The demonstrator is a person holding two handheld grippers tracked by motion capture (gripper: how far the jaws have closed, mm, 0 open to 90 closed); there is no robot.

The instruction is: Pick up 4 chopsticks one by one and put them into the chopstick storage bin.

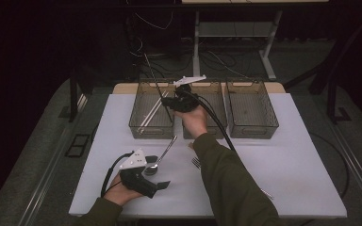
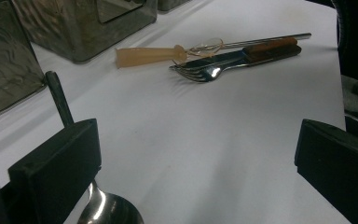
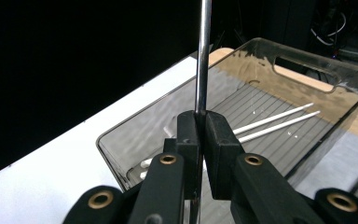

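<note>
I hold a thin metal rod (image 3: 204, 51) in my right tongs (image 3: 198, 122), clamped between the two pads. It is probably a metal chopstick or a straw; I cannot tell which. In the right gripper view the rod stands upright in the centre of the frame, and it passes between the pads and continues down below them. It looks light and stiff, but smooth and round, so I judge it can slip or turn in the pads. The tongs hold it partway along, with a long part above, so I think it may swing if I move fast.

In the high view the right tongs (image 1: 185, 101) are over the left tray (image 1: 136, 123), in the upper middle of the frame, and the rod (image 1: 154, 81) leans up and to the left. Two white sticks (image 3: 275, 120) already lie on the bottom of this tray.

My left tongs (image 2: 196, 163) are wide apart and hold nothing, low over the bench (image 2: 205, 140). A spoon (image 2: 107, 210) lies just beside the left pad, at the lower left of the left gripper view. A fork (image 2: 205, 71) and a knife (image 2: 261, 51) lie farther off, in the upper middle.
</note>
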